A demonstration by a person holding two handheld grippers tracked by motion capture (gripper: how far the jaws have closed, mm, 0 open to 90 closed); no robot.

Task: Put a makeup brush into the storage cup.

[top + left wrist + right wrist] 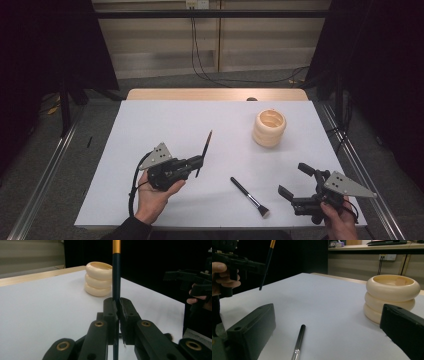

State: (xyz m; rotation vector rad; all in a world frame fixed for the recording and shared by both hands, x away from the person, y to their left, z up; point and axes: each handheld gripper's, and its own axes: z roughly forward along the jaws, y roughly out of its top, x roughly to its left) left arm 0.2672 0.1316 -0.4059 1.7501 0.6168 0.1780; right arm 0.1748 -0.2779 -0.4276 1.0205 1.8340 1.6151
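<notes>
My left gripper (199,161) is lifted above the white table (165,125) and is shut on a thin dark brush (205,148). In the left gripper view the jaws (118,302) pinch the brush's dark handle (116,277), which stands upright with a gold band near its top. A second brush (249,196) with a black handle and pale bristles lies flat on the table between my hands. My right gripper (294,179) is at the front right, open and with nothing in it. In the right gripper view that brush's handle (299,342) lies between the open jaws (326,312).
A cream ribbed holder (269,128) shaped like stacked rings stands upright at the back right of the table, also seen as holder (98,278) and holder (392,296). Dark curtains flank the table, and metal rails run along both sides.
</notes>
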